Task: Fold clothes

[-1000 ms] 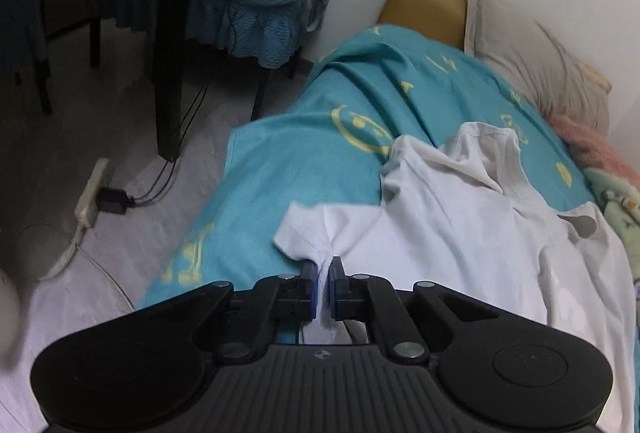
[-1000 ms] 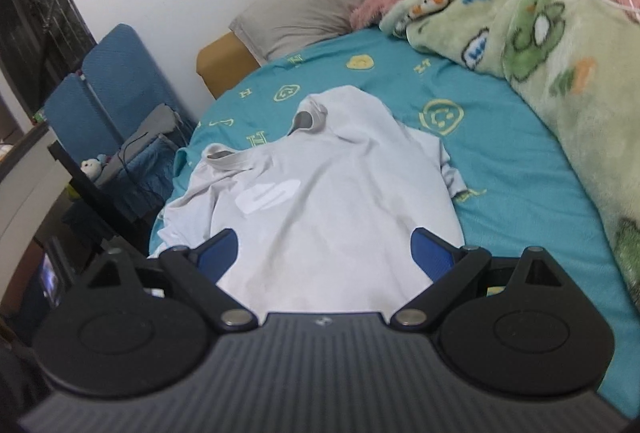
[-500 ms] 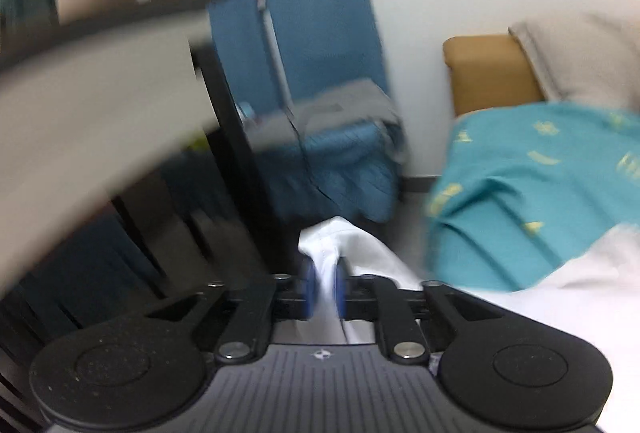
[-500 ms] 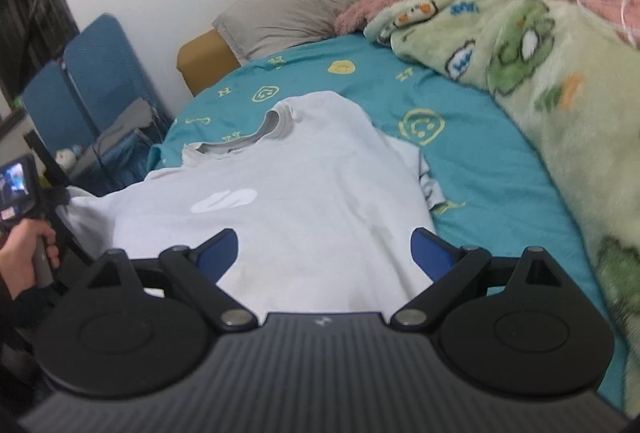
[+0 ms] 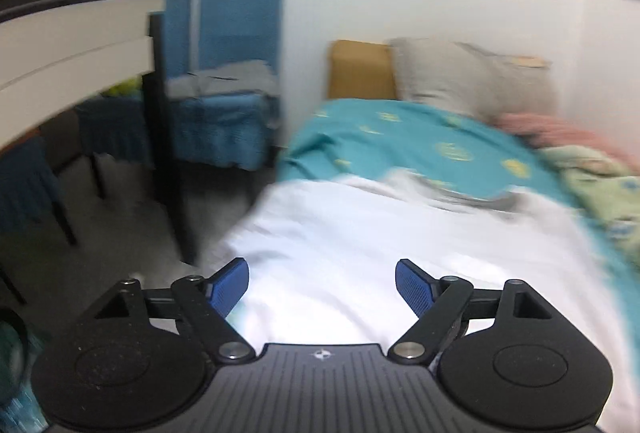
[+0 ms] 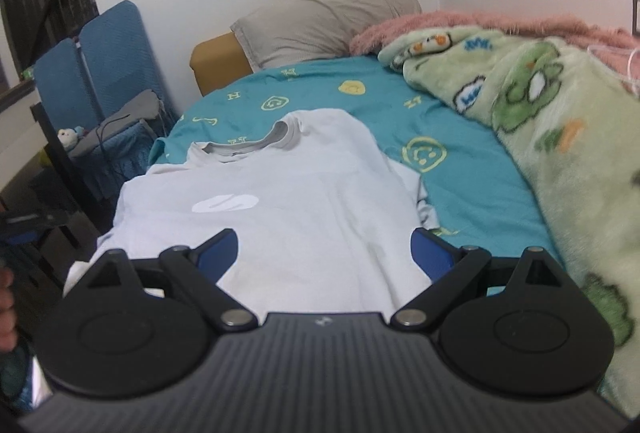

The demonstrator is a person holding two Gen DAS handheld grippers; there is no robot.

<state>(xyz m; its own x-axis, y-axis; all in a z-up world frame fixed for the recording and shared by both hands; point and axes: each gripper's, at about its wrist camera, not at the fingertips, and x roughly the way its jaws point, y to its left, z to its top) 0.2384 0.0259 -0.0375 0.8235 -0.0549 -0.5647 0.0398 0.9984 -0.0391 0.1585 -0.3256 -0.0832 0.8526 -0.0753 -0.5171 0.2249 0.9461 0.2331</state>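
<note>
A white T-shirt [image 6: 280,209] lies spread front-up on the teal bed sheet [image 6: 460,177], collar toward the pillow, its left side hanging over the bed edge. It shows blurred in the left wrist view [image 5: 360,245]. My left gripper [image 5: 322,285] is open and empty above the shirt's lower left part. My right gripper [image 6: 325,253] is open and empty, low over the shirt's hem area.
A green cartoon blanket [image 6: 560,137] and pink fleece cover the bed's right side. A grey pillow [image 6: 328,25] lies at the head. Left of the bed stand a blue chair [image 5: 224,93], a black table leg [image 5: 168,161] and a white tabletop [image 5: 72,49].
My left gripper pulled the shirt's sleeve out to the left, then opened and let it go. The shirt now lies flatter and wider. My right gripper stayed open.
</note>
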